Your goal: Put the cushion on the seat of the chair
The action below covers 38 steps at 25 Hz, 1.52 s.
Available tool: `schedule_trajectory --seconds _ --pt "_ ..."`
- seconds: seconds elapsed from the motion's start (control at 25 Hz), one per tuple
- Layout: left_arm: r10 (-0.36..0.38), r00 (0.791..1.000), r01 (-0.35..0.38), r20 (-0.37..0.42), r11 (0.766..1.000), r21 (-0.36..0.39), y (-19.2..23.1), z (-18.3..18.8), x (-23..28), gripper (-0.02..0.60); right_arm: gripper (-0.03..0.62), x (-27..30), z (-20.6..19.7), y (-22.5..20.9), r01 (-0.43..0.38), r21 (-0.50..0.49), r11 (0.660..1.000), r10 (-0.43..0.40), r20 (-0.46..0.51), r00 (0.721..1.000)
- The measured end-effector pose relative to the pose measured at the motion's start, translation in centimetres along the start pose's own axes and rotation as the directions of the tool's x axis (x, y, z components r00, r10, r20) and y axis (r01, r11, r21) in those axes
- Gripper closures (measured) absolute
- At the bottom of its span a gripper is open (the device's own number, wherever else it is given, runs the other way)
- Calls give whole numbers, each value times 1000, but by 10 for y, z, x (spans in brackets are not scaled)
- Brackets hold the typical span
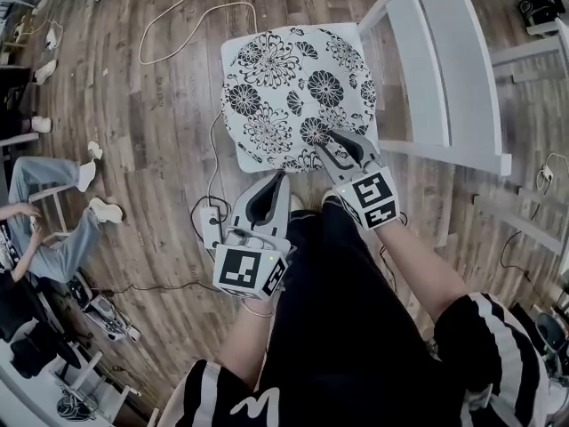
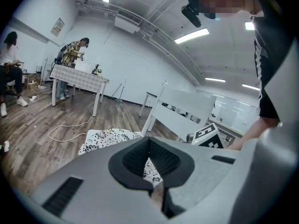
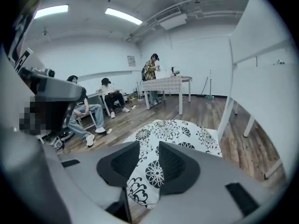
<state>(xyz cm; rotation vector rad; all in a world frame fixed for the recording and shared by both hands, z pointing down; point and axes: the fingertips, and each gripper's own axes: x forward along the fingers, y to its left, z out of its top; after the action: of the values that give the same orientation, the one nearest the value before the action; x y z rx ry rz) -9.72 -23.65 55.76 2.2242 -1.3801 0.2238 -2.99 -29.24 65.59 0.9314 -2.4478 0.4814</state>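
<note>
A white chair [image 1: 449, 69] is seen from above on the wood floor [image 1: 160, 105], with its back rails at the right of the head view. The cushion [image 1: 298, 96] is laid flat on the seat, which is covered almost wholly by it, so placement is judged all but finished.

The right gripper [image 1: 340, 139] is held over the cushion's near right corner. Its jaws are set a narrow way apart, and only the printed fabric lying below is seen through the gap; nothing is pinched. The left gripper [image 1: 277, 181] is held lower, just short of the cushion's near edge. Its tips are brought together and nothing is held between them.

What is left is judged to be a release and a check of the fit. The right gripper is best lifted straight up, so that the corner is not dragged off the seat. If a nudge is needed, it is best given with closed tips against an edge, toward the back rails, with the fabric kept flat.

The cushion is roughly square with rounded corners, so no long axis can be made out. The flowered face is turned up, and one edge is turned toward the chair's back.
</note>
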Motion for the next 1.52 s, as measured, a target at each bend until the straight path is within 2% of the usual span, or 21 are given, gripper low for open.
schedule_trajectory --seconds 0.28,0.48,0.92,1.36,1.52 --pt "-22 999 21 33 1000 18 -13 18 3 578 514 -44 56 15 25 -4 1000 -24 146 989" --pt "-50 997 48 50 998 36 -25 31 3 578 557 -72 79 30 18 18 1000 -21 219 975" --pt "-108 987 101 121 993 66 -61 78 -9 578 562 -116 131 45 -13 60 998 -6 304 953" --pt "-119 975 109 189 992 64 -94 122 -26 578 566 -160 183 49 -22 -28 999 30 369 929" --pt "-121 967 104 226 991 87 -110 144 -35 578 566 -183 202 52 -26 -67 997 51 398 916"
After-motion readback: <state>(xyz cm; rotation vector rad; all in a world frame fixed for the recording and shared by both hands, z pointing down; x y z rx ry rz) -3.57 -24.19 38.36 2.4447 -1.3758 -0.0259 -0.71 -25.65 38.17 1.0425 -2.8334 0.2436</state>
